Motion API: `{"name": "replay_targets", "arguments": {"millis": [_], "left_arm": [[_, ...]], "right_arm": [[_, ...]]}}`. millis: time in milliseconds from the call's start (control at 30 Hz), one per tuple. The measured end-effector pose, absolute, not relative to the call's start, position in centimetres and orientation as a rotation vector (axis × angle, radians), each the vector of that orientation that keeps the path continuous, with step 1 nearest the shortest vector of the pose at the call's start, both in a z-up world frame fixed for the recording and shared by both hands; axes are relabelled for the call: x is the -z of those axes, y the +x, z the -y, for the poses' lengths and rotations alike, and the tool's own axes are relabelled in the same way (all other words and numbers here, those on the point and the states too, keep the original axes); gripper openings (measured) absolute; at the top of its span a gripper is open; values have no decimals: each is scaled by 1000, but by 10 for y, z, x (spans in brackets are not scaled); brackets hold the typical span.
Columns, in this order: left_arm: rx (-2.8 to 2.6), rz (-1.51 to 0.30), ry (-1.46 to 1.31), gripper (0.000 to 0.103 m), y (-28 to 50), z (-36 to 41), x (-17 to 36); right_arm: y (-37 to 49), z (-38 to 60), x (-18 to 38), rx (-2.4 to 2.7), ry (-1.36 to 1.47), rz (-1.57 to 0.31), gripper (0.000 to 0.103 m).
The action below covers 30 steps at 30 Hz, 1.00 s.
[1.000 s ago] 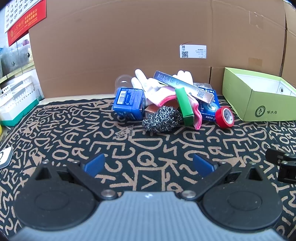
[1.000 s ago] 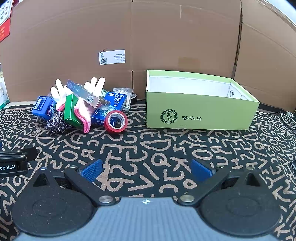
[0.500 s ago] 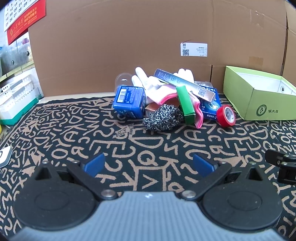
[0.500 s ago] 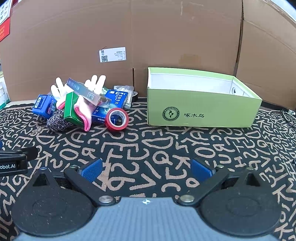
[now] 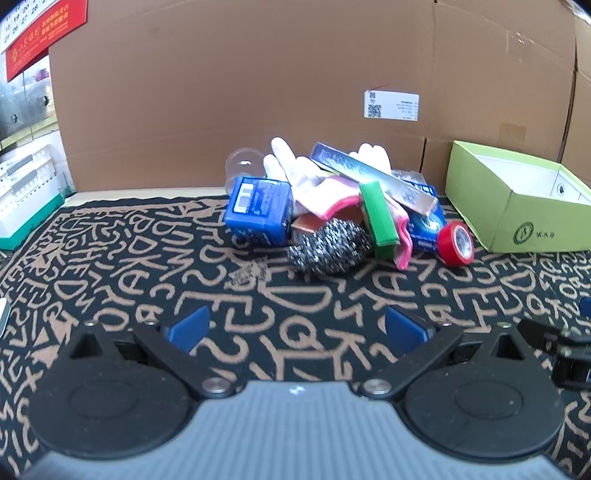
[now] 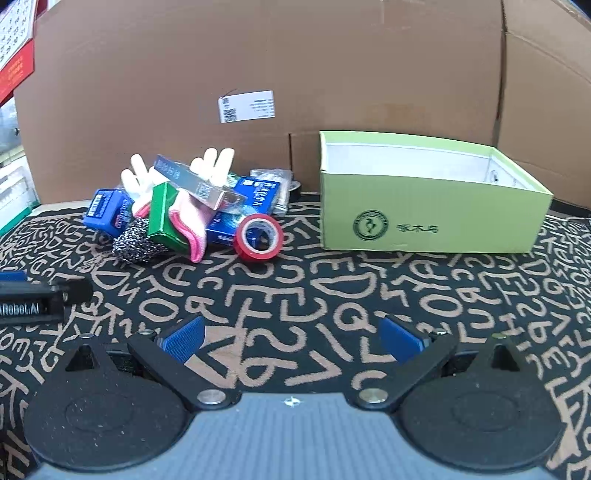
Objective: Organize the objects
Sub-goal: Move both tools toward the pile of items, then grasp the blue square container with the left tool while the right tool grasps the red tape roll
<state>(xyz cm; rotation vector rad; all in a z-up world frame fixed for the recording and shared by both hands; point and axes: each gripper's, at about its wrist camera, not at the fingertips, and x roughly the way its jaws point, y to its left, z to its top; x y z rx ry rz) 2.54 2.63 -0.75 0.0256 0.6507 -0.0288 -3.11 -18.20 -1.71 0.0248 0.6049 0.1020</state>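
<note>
My left gripper (image 5: 295, 325): fingers wide, holding nothing. My right gripper (image 6: 291, 334): same. Green box (image 6: 424, 221) open-topped; red tape roll (image 6: 258, 237) just left, patterned surface (image 6: 332, 295) bare between.

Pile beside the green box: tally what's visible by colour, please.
Blue: 3, blue carton, flat blue packet, long blue-silver box
Green: 1, green box
Red: 1, tape roll
Silver: 1, steel scourer
White-pink: 2, gloves
Total: 8

A brown cardboard wall (image 5: 258, 92) stood at twelve o'clock. A black letter-patterned mat (image 6: 332, 295) covered the surface; a red calendar (image 5: 40, 33) hung at ten.
</note>
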Motion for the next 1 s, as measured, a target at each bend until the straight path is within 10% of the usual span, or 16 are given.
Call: {"name": "replay_targets", "arguments": {"millis": [400,833,1000], "left_arm": [[27,-624,-18,103,116,-63,-4],[110,-699,-9,67,167,-71,14],[129,-717,-10,60,173,-72,20]], "right_arm": [[16,164,21,-153,2,-548,102],[75,149,41,-161,30,-564,90],[83,152,45,-206,78,-587,63]]}}
